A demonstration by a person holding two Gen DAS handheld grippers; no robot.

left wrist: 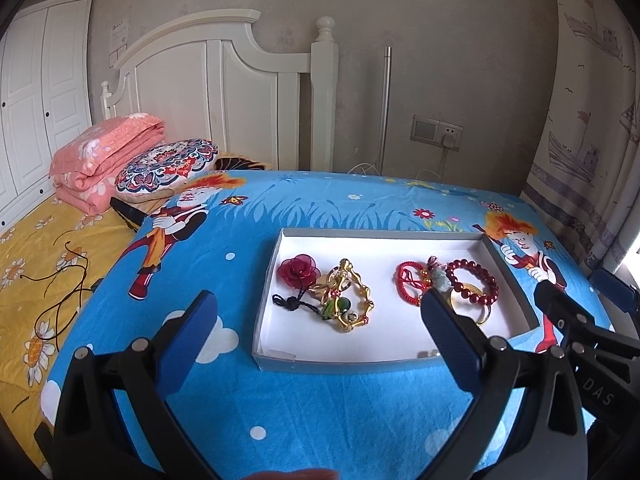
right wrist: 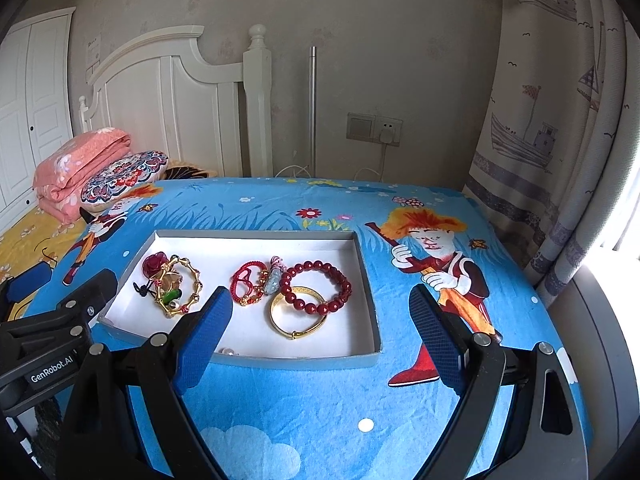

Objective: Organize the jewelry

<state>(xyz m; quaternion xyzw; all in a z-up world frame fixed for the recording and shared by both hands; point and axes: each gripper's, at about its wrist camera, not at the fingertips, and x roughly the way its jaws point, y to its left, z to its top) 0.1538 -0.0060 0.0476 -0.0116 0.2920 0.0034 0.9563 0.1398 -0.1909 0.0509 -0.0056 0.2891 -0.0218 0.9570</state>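
Observation:
A shallow white tray (left wrist: pixel 280 354) (right wrist: pixel 372 312) lies on the blue cartoon cloth. Its left side holds a red fabric rose (left wrist: pixel 298 270) (right wrist: pixel 154 263) and a gold link bracelet (left wrist: pixel 356 300) (right wrist: pixel 188 286) with a green bead. Its right side holds a red cord bracelet (left wrist: pixel 408 286) (right wrist: pixel 244 284), a dark red bead bracelet (left wrist: pixel 474 286) (right wrist: pixel 316 288) and a gold bangle (right wrist: pixel 296 316). My left gripper (left wrist: pixel 318 312) hangs open just before the tray's near wall. My right gripper (right wrist: pixel 322 306) is open too, over the tray's near right corner. Neither holds anything.
The blue cloth (left wrist: pixel 320 408) covers a table whose edges drop off left and right. Left of it is a bed with a yellow quilt (left wrist: pixel 32 280), a folded pink blanket (left wrist: pixel 104 156) and a patterned cushion (left wrist: pixel 168 164). A curtain (right wrist: pixel 560 160) hangs at the right.

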